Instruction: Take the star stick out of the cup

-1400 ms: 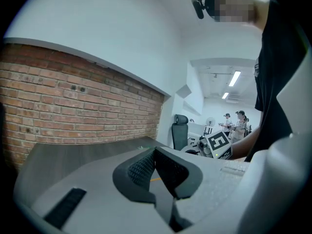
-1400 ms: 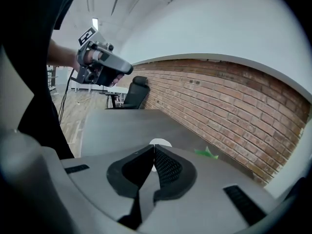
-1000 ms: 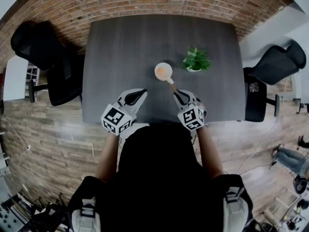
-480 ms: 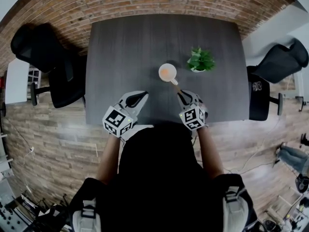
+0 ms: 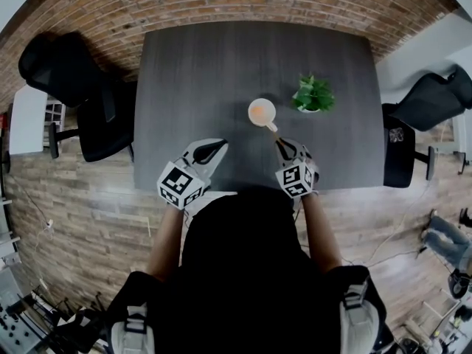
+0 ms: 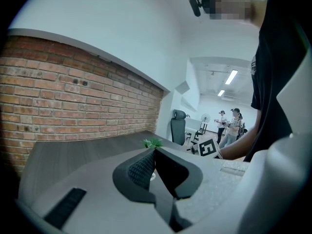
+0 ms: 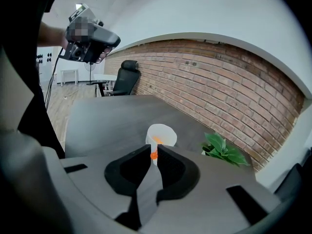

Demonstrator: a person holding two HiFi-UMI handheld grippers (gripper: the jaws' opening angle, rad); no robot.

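Head view: cup [image 5: 262, 112] stands on the table [image 5: 192, 72] near the plant [image 5: 313, 94]; star stick [image 5: 272, 128] slants from it to my right gripper [image 5: 284, 147]. Left gripper view: my left gripper [image 6: 154, 152] is closed, empty. Right gripper view: my jaws pinch the stick's orange end.

Dark grey wood-grain table [image 5: 199, 80] in the upper centre of the head view, far edge against the brick wall. Standing on it right of centre, a white cup [image 5: 262, 113]. Near that, to the upper right and apart from it, a small green potted plant [image 5: 314, 95].
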